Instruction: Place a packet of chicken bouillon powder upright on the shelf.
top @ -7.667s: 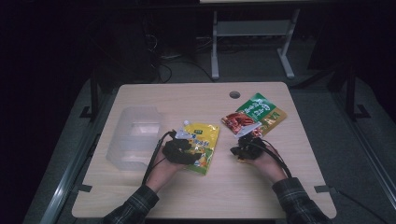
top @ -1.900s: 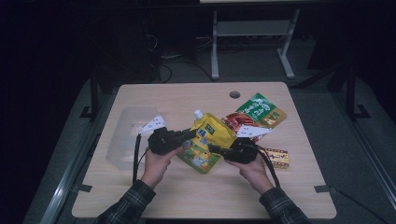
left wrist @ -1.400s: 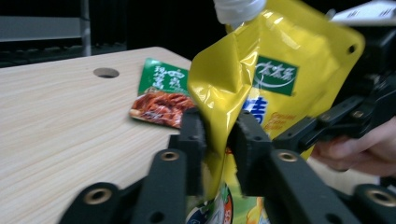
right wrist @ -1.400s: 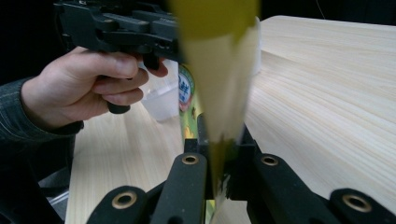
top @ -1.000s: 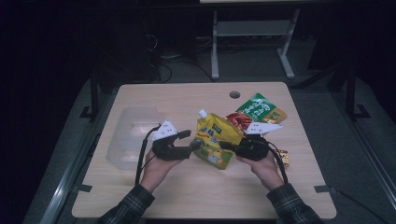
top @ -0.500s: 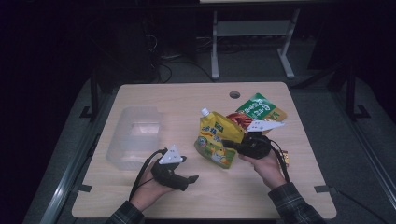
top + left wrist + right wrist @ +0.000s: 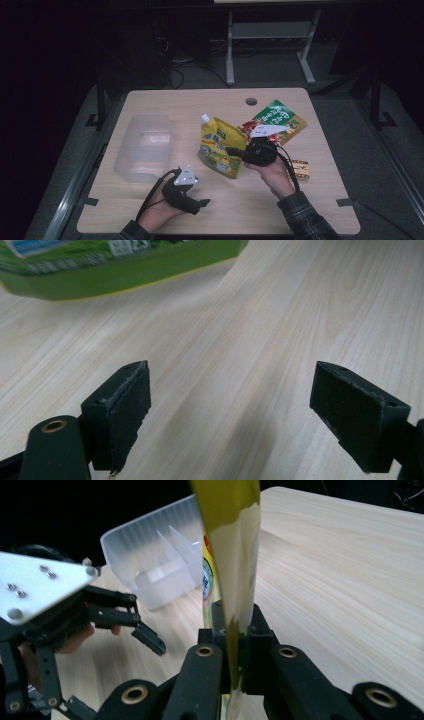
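The yellow-green pouch (image 7: pixel 220 151) is being held up off the bench (image 7: pixel 165 100) by the right gripper (image 7: pixel 235 151), approx. mid-bench, tilted, cap end pointing toward the far edge. In the right gripper view the jaws are seen clamped together on the pouch's thin side seam (image 7: pixel 235 630), w/ the foil body rising above them. The left gripper (image 7: pixel 202 202) is being kept low near the near edge, left of centre; its jaws have just been opening and are standing wide apart w/ nothing between them, as the left gripper view shows: bare wood between the two pads (image 7: pixel 122 410), the pouch's green bottom edge (image 7: pixel 125 275) lying beyond.

Progress, as judged: the pouch appears to be handed over to the right side already, the left grip being let go. The clear plastic bin (image 7: pixel 145 147) by the left edge is seen empty, so placing the pouch into it is probably what is left, if that is the aim. The red-green packet (image 7: pixel 277 117) and a small box (image 7: pixel 300 170) toward the right edge are lying untouched, so most of the sorting seems yet to be done.

Pouch's look: glossy foil, yellow front w/ green border, white screw cap (image 7: pixel 204 118) at a top corner, printed label too small to read. It is looking soft and partly filled, sagging a bit, so the pinch at the seam may be letting it swing.
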`<state>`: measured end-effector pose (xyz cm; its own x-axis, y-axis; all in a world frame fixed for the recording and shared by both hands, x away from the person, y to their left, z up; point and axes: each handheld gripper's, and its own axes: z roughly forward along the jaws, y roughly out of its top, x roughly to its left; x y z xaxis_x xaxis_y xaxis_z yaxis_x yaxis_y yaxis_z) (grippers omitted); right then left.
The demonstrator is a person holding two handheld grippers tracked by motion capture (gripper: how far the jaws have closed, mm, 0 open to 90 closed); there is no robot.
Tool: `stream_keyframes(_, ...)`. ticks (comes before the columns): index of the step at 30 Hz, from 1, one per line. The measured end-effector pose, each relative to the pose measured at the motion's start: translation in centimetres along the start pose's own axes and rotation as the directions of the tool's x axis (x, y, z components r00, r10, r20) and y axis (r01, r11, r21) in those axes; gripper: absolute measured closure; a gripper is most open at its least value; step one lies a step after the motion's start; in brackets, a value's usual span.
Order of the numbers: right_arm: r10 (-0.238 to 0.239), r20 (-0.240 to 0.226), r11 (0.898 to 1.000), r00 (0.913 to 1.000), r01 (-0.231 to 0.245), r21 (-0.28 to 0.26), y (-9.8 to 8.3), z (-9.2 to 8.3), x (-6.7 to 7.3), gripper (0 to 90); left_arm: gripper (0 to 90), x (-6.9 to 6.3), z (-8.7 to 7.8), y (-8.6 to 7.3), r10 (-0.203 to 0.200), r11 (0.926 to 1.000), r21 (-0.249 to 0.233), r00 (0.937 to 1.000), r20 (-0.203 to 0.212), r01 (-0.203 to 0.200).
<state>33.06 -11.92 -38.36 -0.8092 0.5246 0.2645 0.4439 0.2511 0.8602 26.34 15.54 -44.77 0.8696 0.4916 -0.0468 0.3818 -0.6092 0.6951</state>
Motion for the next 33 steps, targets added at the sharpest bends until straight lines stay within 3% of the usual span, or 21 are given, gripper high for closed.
stream_keyframes(2, -0.006, -0.006, 1.000, 1.0000, 0.006, 0.000, 0.6, 0.6, 0.3, 87.3, 16.0, 0.1, -0.1, -0.1, -0.020, 0.9998, -0.006, 0.9998, -0.002, 0.020)
stream_keyframes(9, -0.030, -0.021, 0.999, 0.9993, 0.030, 0.011, 2.3, 2.0, 1.0, 87.4, 16.0, -0.4, -0.6, -0.6, 0.002, 1.0000, 0.008, 1.0000, 0.008, -0.002)
stream_keyframes(21, -0.061, -0.055, 0.998, 0.9966, 0.061, 0.001, 5.1, 4.0, 2.2, 87.4, 16.0, -0.7, -0.7, -0.9, -0.003, 1.0000, 0.005, 0.9999, 0.011, 0.003)
stream_keyframes(33, -0.096, -0.110, 0.995, 0.9893, 0.095, -0.017, 7.4, 6.8, 4.0, 87.3, 16.0, -1.1, -1.4, -1.5, 0.013, 0.9997, 0.020, 0.9999, 0.002, -0.014)
